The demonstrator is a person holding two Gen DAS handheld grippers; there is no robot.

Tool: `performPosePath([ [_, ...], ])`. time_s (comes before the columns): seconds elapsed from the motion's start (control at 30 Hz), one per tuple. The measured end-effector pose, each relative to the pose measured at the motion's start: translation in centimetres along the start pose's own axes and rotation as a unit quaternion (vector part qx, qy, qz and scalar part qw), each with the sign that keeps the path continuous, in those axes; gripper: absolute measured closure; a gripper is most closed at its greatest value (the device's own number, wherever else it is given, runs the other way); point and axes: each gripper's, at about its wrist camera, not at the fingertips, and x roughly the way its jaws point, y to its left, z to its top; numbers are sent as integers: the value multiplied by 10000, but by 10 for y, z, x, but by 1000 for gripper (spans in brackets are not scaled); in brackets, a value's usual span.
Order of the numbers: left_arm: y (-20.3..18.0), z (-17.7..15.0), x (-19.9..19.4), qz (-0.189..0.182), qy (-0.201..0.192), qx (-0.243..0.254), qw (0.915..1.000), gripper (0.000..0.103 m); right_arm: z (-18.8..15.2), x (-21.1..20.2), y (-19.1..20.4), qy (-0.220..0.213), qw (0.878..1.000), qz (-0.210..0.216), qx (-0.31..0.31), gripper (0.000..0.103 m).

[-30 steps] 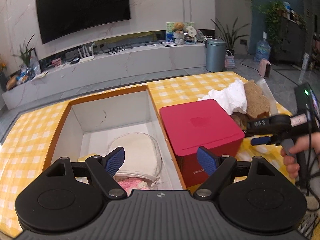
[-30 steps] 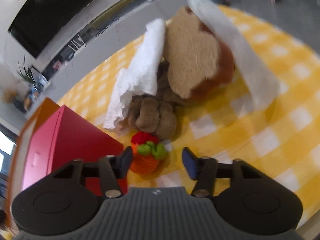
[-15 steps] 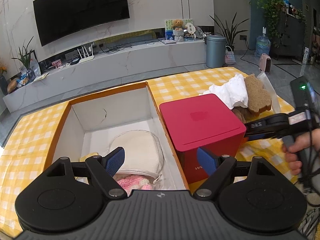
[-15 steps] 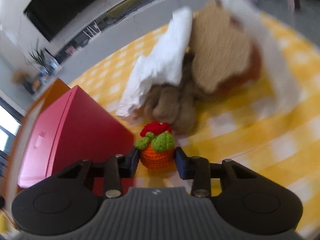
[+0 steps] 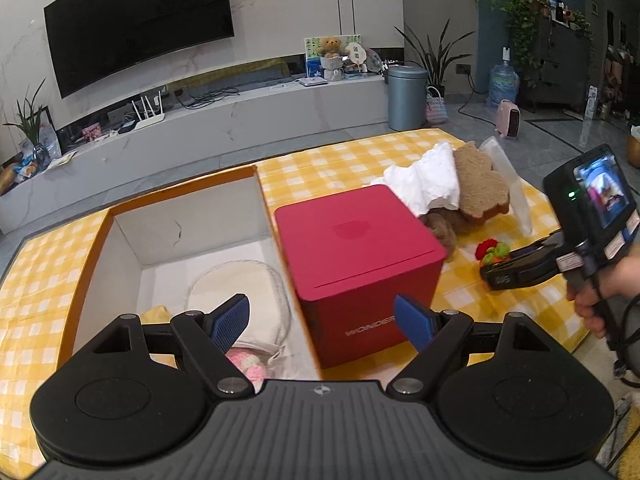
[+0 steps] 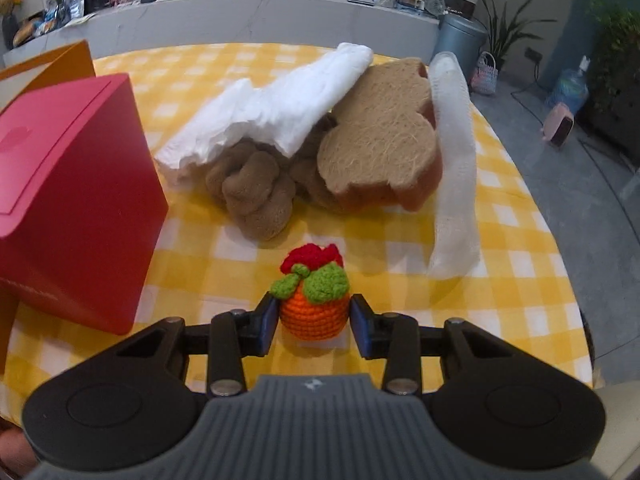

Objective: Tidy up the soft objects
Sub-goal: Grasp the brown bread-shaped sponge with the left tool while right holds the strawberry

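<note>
Between the right gripper (image 6: 314,322) pads sat the orange crocheted fruit (image 6: 313,304), pinched for boxing; left gripper (image 5: 322,322) gaped wide, empty.

This is a home living room. A big television (image 5: 138,26) hangs on a marble-look wall at eleven o'clock, above a long low media shelf (image 5: 224,120) with a router (image 5: 150,114) and a teddy bear (image 5: 330,48). At two o'clock stand potted plants (image 5: 434,54), a bin (image 5: 407,98) and a water jug (image 5: 503,84). A yellow checked cloth (image 5: 344,156) covers the near table.
</note>
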Motion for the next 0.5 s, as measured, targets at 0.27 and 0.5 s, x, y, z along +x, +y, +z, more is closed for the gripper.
performPosePath([
  [0.27,-42,8,6,18,-97,297,9995,7,10,-69,-22,-813,9951,-559,-112,65],
  [0.5,-108,3,27,-647,-338,401,9965,7,-7,-116,-63,-1163,9887,-945,75,65],
])
